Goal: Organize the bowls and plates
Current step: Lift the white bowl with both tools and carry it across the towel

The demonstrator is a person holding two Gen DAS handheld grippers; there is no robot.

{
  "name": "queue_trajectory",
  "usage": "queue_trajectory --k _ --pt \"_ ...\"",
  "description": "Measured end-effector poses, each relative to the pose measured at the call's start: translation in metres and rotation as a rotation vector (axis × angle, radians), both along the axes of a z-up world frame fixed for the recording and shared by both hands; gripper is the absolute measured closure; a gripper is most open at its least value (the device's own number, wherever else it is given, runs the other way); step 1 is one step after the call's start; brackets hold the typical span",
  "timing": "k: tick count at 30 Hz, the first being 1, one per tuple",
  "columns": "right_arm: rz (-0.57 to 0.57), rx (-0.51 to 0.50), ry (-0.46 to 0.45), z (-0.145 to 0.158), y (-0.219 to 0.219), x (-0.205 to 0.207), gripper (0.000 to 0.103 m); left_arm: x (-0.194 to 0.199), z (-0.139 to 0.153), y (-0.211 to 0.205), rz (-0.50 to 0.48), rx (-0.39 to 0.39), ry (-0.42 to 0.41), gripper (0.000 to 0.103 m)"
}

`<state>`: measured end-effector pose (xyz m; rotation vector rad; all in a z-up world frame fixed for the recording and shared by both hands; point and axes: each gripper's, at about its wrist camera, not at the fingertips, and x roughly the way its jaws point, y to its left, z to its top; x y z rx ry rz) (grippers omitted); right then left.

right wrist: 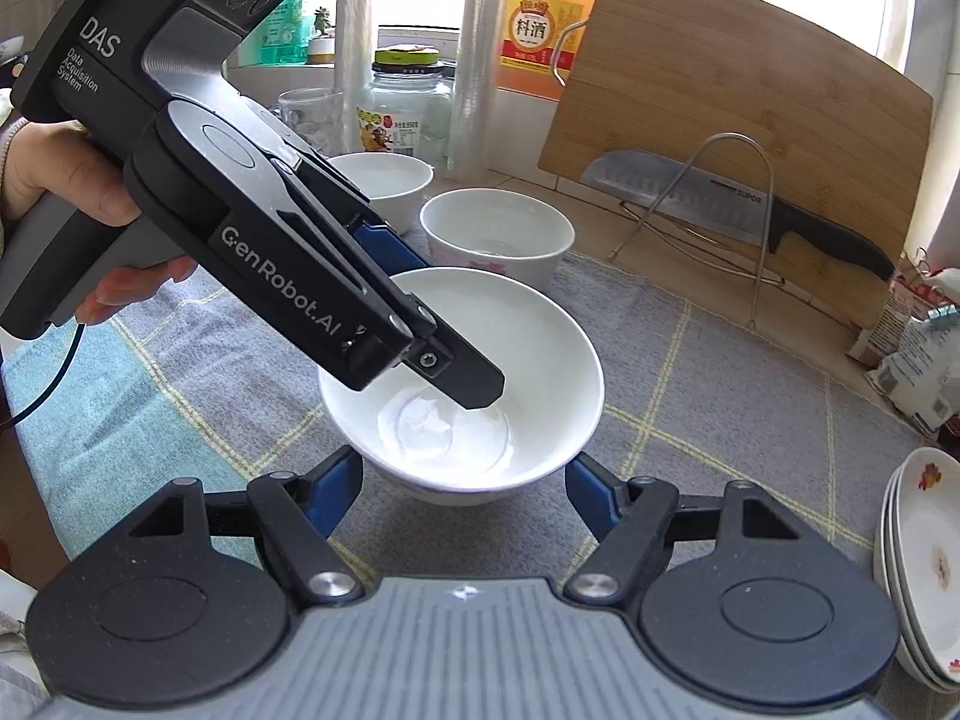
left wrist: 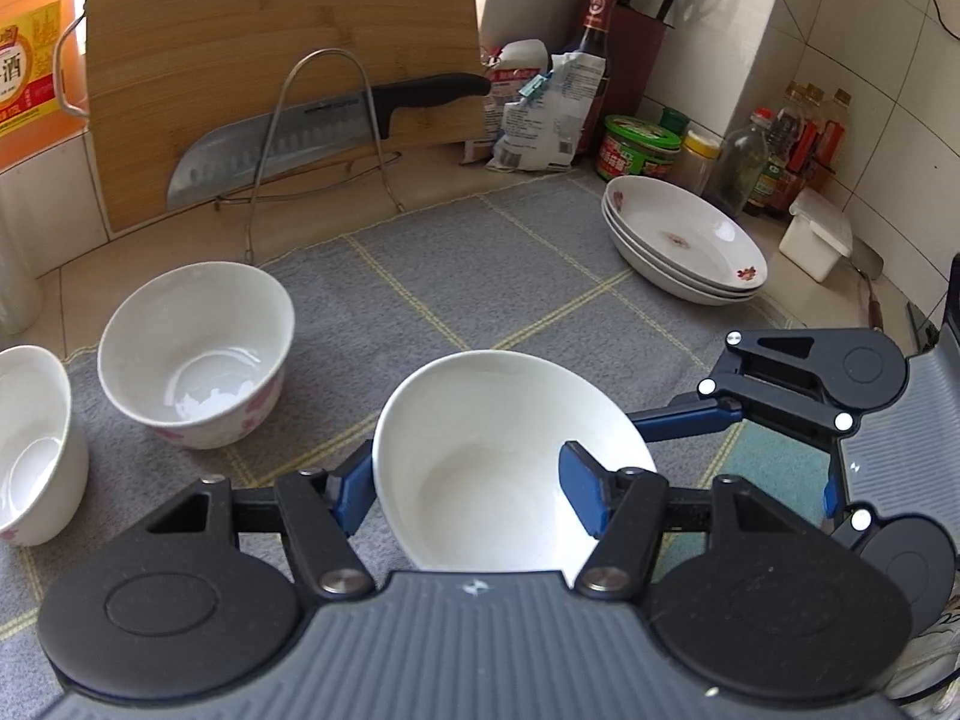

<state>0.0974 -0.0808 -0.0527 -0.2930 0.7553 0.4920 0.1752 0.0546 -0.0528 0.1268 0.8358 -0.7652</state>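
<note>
A plain white bowl (left wrist: 480, 420) hangs tilted above the grey mat (left wrist: 480, 276). My left gripper (left wrist: 465, 471) is shut on its wall, one blue pad outside the rim and the other inside the bowl. In the right wrist view that same bowl (right wrist: 540, 348) sits between the fingers of my right gripper (right wrist: 465, 474), which are shut against its lower sides. The left gripper's black finger (right wrist: 474, 381) reaches into the bowl from the upper left. Two white bowls with pink flowers (left wrist: 192, 360) (left wrist: 30, 444) stand on the mat to the left. A stack of flowered plates (left wrist: 684, 240) lies at the back right.
A cleaver (left wrist: 288, 138) rests on a wire rack against a bamboo cutting board (left wrist: 270, 48) behind the mat. Bottles, jars and bags (left wrist: 636, 147) crowd the tiled back corner, beside a white box (left wrist: 816, 240). A person's hand (right wrist: 54, 180) holds the left gripper's handle.
</note>
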Motion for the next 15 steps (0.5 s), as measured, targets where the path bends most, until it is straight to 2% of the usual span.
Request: queue_trajectory --k 15 --pt "-0.056 -0.019 0.033 -0.002 -0.032 -0.008 0.024 -0.003 -0.007 -0.032 -0.058 -0.025 0.027 0.039"
